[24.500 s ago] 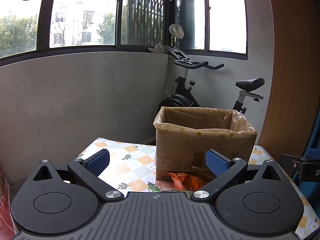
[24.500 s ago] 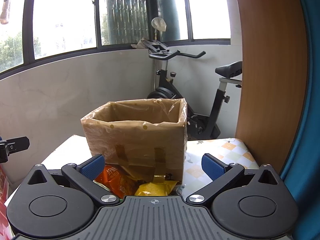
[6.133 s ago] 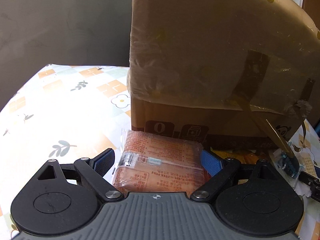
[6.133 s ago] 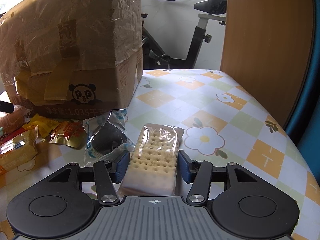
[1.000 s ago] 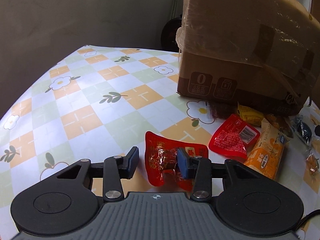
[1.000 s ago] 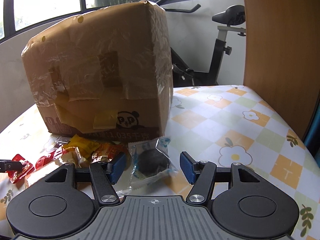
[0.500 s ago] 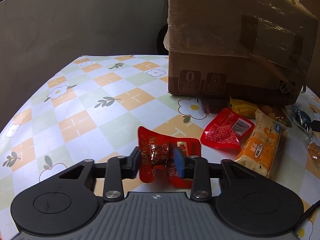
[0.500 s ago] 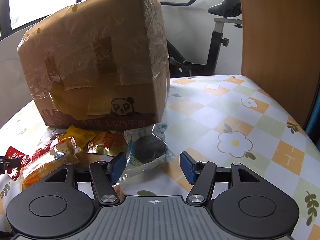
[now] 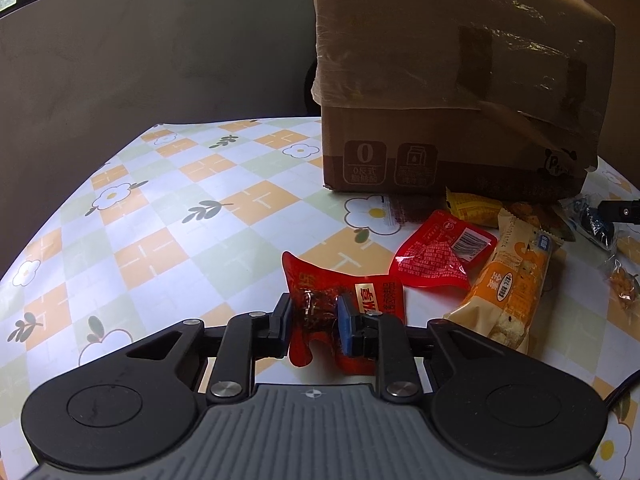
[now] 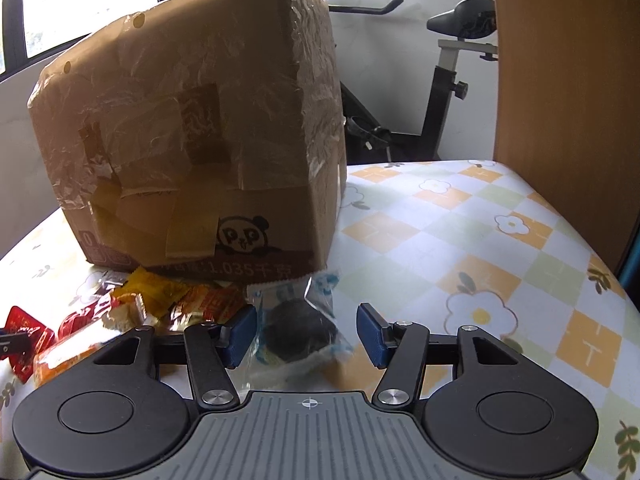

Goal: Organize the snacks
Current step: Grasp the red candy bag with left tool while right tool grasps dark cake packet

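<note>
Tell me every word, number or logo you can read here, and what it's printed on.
"0": square icon on the cardboard box.
"P P": panda logo on the box.
"1.035": line under the panda; characters after it blurred.
Red snack packet in the left gripper: characters too blurred.
Orange bar wrapper: illegible.

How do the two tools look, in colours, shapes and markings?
Both look alike. The left tool and the right tool each have a grey ribbed body with a small crosshair mark, two black rounded housings with circular recesses, black linkage arms with silver screws, and blue ribbed pads on the fingers. A thin black cable shows at the left view's right edge.
</note>
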